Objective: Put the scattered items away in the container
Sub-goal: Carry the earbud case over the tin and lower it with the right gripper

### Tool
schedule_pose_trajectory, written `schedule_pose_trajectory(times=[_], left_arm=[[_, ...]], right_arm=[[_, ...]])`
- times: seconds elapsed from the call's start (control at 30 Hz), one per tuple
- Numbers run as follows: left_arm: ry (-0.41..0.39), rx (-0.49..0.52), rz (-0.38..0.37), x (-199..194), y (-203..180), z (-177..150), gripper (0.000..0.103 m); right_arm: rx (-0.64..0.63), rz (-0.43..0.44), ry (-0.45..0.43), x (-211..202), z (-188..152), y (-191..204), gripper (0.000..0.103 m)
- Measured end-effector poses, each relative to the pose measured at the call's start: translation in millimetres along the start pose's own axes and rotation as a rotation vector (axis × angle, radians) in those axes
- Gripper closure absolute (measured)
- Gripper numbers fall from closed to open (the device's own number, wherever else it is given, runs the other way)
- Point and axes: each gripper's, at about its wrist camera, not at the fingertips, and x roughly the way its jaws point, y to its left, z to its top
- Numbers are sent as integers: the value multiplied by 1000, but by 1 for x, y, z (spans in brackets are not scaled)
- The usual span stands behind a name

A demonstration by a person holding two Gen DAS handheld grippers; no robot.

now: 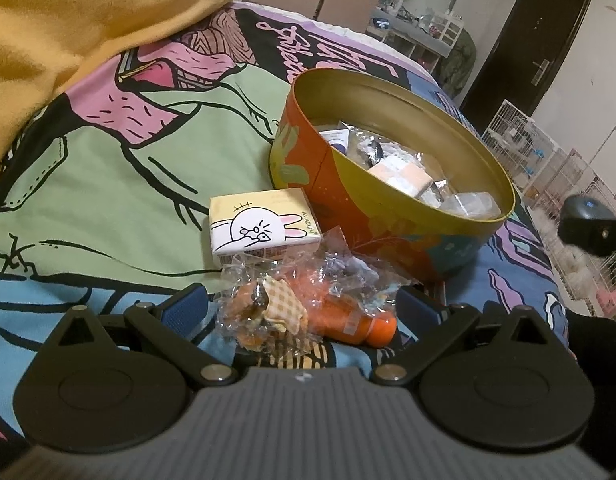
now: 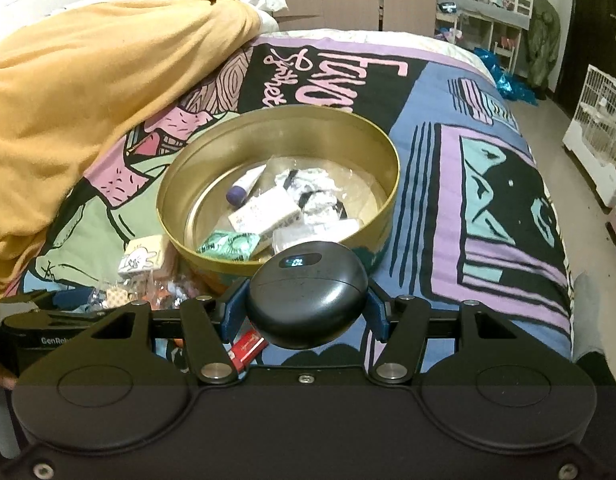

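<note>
Two grippers in view, both working around the round orange-and-gold metal tin [image 2: 180, 184] sitting on the cartoon-print bedspread [image 2: 487, 184]; everything below is placed relative to that tin.

Left of the tin: a heaped mustard-yellow fleece blanket [image 2: 88, 92], well apart. Just beside the tin's near-left wall: a small cream tissue pack with a white rabbit cartoon [image 1: 264, 224], flat on the bedspread. In front of that pack, nearer than the tin: a crinkled clear plastic packet with an orange tube and a checked wrapper inside [image 1: 308, 304].

Left gripper [image 1: 304, 312]: jaws spread wide, blue pads either side of the plastic packet. Can't tell if the pads touch it; they don't look clamped.

Inside the tin: a white tube with a purple cap [image 2: 244, 186] toward the left, a white rectangular box [image 2: 268, 210] mid, a green foil sachet [image 2: 228, 246] against the near wall, and clear wrapped bits [image 2: 315, 196] toward the right.

Right gripper [image 2: 306, 306]: closed down on a black glossy oval case with a small lit display [image 2: 308, 296], pads pressing both its sides. The case is held up off the bedspread, at the tin's near rim, overlapping it in the right wrist view.

Below the case, nearer than the tin: a small red packet [image 2: 248, 348] on the bedspread.
</note>
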Motion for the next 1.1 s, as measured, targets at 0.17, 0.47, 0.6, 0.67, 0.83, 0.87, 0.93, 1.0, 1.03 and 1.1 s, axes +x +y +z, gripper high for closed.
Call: schedule_pose_trajectory(times=[0.17, 0.47, 0.6, 0.67, 0.83, 0.87, 0.93, 1.0, 1.03, 1.1], left_arm=[[6, 8, 1, 1, -1, 0, 0], [10, 14, 2, 2, -2, -1, 0], [8, 14, 0, 2, -2, -1, 0], [6, 13, -3, 2, -2, 0, 0], [5, 13, -5, 2, -2, 0, 0], [5, 12, -5, 2, -2, 0, 0], [4, 12, -5, 2, -2, 0, 0], [4, 11, -7, 2, -2, 0, 0], [4, 11, -6, 2, -2, 0, 0], [6, 8, -7, 2, -2, 1, 0]], right_arm=[[-17, 2, -25, -2, 13, 4, 46], [-40, 24, -48, 0, 34, 15, 46], [-42, 54, -42, 4, 43, 21, 46], [-54, 54, -44, 7, 47, 25, 46], [-67, 61, -31, 18, 57, 32, 46], [-70, 61, -26, 21, 58, 33, 46], [-77, 57, -16, 26, 61, 35, 46], [-87, 52, -6, 33, 63, 38, 46], [-91, 48, -3, 36, 63, 38, 46], [-93, 42, 6, 42, 65, 40, 46]])
